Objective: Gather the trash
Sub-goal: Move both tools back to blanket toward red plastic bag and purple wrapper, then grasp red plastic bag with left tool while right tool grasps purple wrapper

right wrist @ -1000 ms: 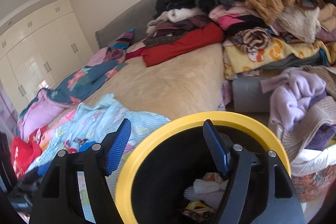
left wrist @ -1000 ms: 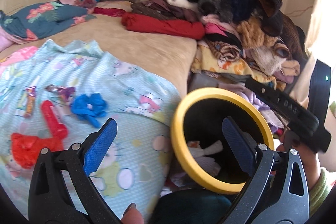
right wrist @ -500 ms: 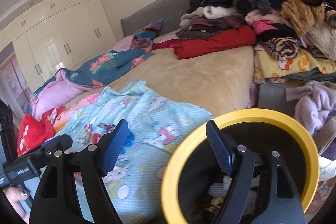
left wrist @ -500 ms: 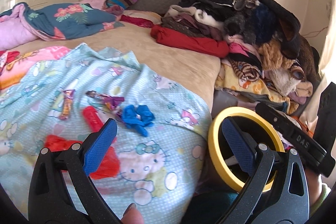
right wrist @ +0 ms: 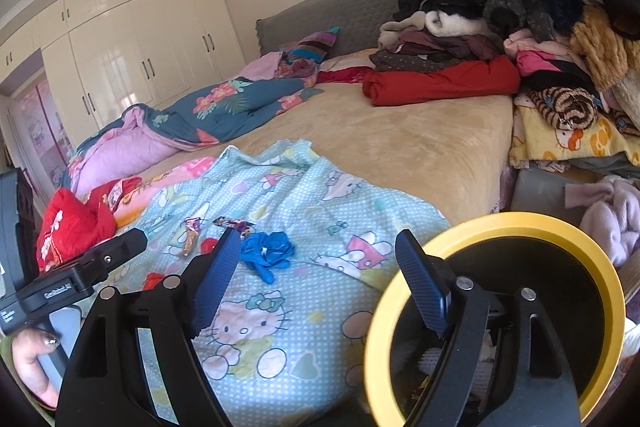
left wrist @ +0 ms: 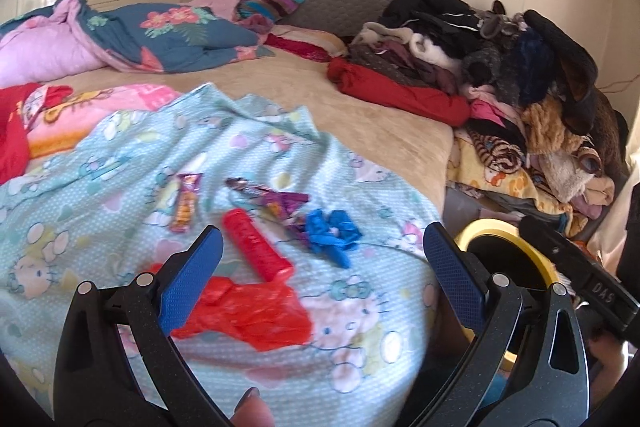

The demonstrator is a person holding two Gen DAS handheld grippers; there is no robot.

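Note:
Trash lies on a light blue Hello Kitty sheet (left wrist: 120, 155): a crumpled red plastic bag (left wrist: 248, 315), a red tube wrapper (left wrist: 256, 247), a blue glove (left wrist: 332, 231), a purple wrapper (left wrist: 276, 199) and an orange candy wrapper (left wrist: 186, 203). My left gripper (left wrist: 320, 275) is open and empty just above the red bag. A yellow-rimmed black bin (right wrist: 504, 223) stands beside the bed, some trash inside. My right gripper (right wrist: 316, 275) is open and empty between the bin and the blue glove (right wrist: 266, 251).
The beige bed (left wrist: 360, 115) holds a blue floral duvet (left wrist: 172, 39) at the back and a tall pile of clothes (left wrist: 500, 67) on the right. White wardrobes (right wrist: 132, 55) line the far wall. A lilac garment (right wrist: 612, 215) lies beside the bin.
Both grippers swung left, away from the bin and toward the trash on the sheet. The left one now hovers over the red bag. Both stay open.

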